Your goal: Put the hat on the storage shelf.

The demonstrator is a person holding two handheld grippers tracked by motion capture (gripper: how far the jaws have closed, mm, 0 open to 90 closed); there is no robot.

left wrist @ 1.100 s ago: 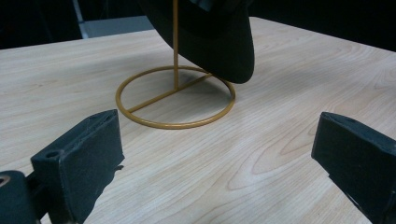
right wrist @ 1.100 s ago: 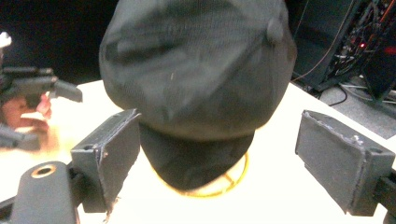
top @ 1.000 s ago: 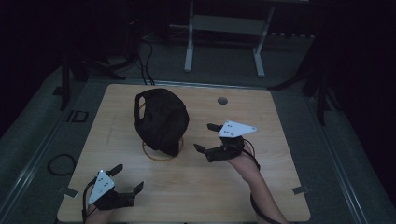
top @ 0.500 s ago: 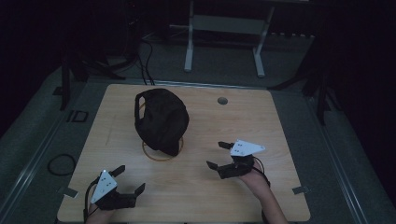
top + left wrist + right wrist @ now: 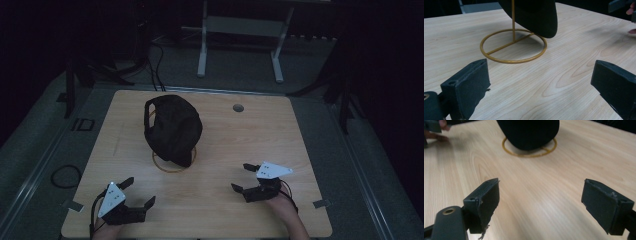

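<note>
Tongs on my left (image 5: 134, 191) sit at the desk's (image 5: 260, 130) near left corner, jaws spread wide with nothing between them; in the left gripper view I see bare wood grain between the two black pads (image 5: 467, 83), and beyond them the gold wire stand (image 5: 513, 46). Moving right, that stand rests on the desk somewhat left of its middle, a round ring base lying flat with a thin upright post rising from it. A black cap (image 5: 172, 128) hangs over the post, its lower edge drooping down to just above the ring on the near side; in the high view it covers most of the ring, so I make out only the near arc of gold wire. Farther back, toward the far edge and right of the cap, a small round grommet hole (image 5: 238, 107) is set into the desktop. Toward the near right corner, my right tongs (image 5: 246, 178) are released too, held low over the wood and well apart from the stand, pointing leftward across the desk. Their own view looks along both parted pads (image 5: 485, 203) at the cap and ring beyond.
</note>
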